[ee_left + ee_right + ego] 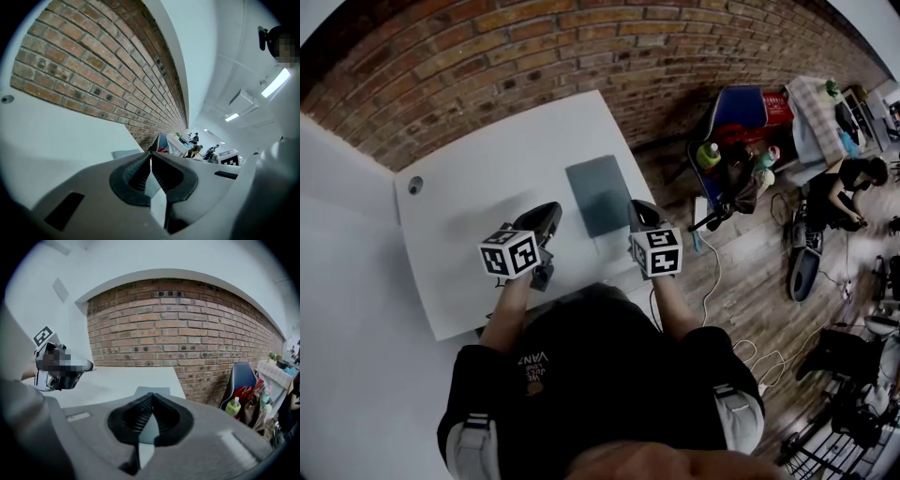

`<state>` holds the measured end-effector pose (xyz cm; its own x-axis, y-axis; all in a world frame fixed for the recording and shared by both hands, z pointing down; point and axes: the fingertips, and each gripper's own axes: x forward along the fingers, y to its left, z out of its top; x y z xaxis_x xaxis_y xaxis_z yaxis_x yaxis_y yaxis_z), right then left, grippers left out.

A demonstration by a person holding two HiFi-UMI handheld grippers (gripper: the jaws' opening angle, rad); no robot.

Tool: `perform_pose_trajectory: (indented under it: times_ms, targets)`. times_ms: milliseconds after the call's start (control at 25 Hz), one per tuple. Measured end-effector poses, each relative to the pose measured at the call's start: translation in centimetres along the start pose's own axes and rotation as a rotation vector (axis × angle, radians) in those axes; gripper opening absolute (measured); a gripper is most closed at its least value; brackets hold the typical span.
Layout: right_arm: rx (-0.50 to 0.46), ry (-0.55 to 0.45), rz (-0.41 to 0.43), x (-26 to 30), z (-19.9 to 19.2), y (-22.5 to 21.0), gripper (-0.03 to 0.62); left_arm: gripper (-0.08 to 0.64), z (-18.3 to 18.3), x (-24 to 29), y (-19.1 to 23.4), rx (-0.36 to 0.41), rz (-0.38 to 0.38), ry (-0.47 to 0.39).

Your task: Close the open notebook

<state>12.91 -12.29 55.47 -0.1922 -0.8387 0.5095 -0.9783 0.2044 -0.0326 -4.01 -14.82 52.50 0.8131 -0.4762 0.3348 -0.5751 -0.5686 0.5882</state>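
Note:
A grey notebook (598,192) lies closed and flat on the white table (478,178), near its right edge. My left gripper (549,214) hovers just left of the notebook's near end, and my right gripper (640,210) hovers at its right side. Both sets of jaws have their tips together with nothing between them. In the left gripper view the shut tips (151,153) point past a corner of the notebook (124,153). In the right gripper view the shut tips (151,394) point at the notebook (163,390), which lies just beyond them.
A brick wall (581,47) runs behind the table. A round cable hole (414,185) sits at the table's far left. To the right stand a blue chair (741,108) with bags and a bottle (708,155). Cables (712,262) cross the wooden floor, and a person (853,183) sits further off.

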Motion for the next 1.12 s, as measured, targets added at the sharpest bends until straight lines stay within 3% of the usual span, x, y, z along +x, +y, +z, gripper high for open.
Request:
perform_pose_trajectory:
  times_ms: [480,680,960,1120]
  targets:
    - [0.002,-0.143,-0.026,-4.8,3.4,6.3,-0.003,0.008,-0.2,-7.1,0.7,0.045,0.007,-0.088]
    - [0.004,-0.163,-0.035,-6.4,3.2,8.4,-0.003,0.008,-1.1,-9.1,1.0,0.069,0.016,-0.096]
    - [0.013,-0.181,-0.047,-8.4,2.3,10.8,-0.003,0.008,-2.4,-11.8,1.4,0.163,0.052,-0.096]
    - [0.020,-0.189,-0.050,-9.2,1.6,12.0,-0.003,0.008,-3.1,-13.4,2.0,0.169,0.071,-0.107]
